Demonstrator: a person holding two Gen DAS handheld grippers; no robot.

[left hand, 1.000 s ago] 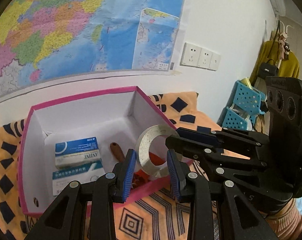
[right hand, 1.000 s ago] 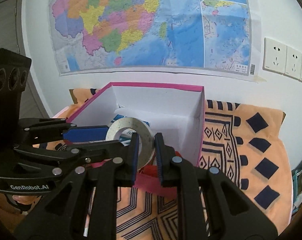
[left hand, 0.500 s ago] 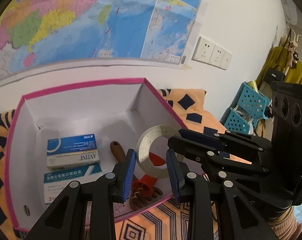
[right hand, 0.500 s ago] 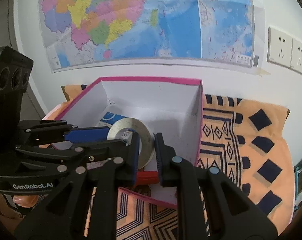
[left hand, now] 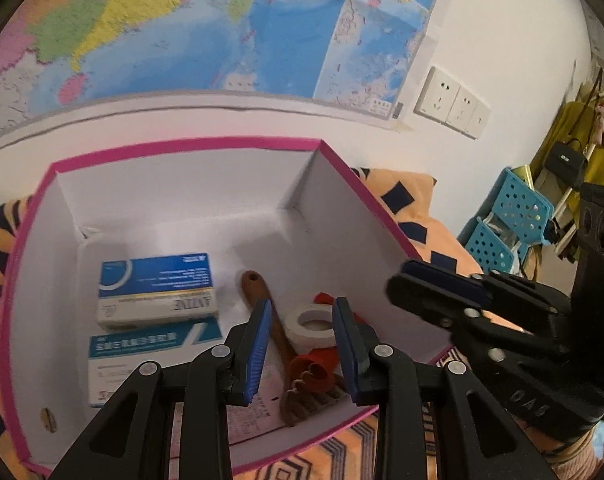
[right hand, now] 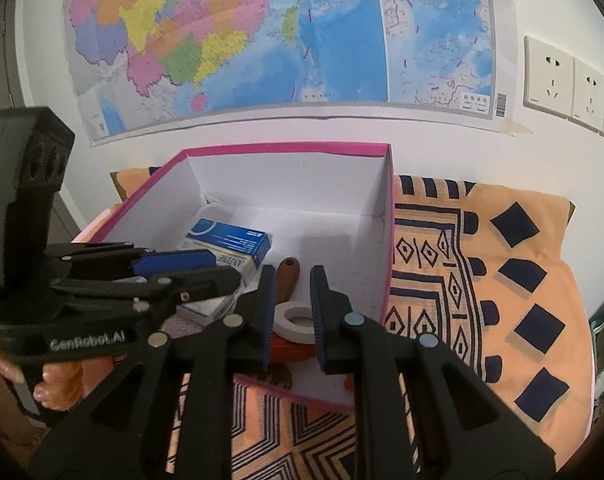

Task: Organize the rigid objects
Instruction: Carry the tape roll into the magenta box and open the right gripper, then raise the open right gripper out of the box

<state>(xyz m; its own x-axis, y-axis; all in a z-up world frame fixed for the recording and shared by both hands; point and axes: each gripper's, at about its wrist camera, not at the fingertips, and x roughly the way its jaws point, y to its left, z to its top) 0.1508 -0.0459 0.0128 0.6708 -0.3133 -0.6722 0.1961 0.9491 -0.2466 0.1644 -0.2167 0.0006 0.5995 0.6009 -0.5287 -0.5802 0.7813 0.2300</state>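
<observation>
The tape roll (left hand: 311,326), a flat white ring with a matte paper face, is lying on the floor of the pink-rimmed white cardboard box (left hand: 182,148), at lower centre of the frame. It is resting against a brown wooden handle (left hand: 262,300) and a red ridged piece (left hand: 314,372). Two rectangular blue-and-white cartons (left hand: 156,290) are sitting left of it. The left gripper (left hand: 302,344) is hovering above the ring, jaws parted and empty, having just been opening. The right gripper (right hand: 290,308) is standing released too, gap narrow, gripping nothing. A patterned orange cloth (right hand: 502,280) is covering the surface beneath.
</observation>
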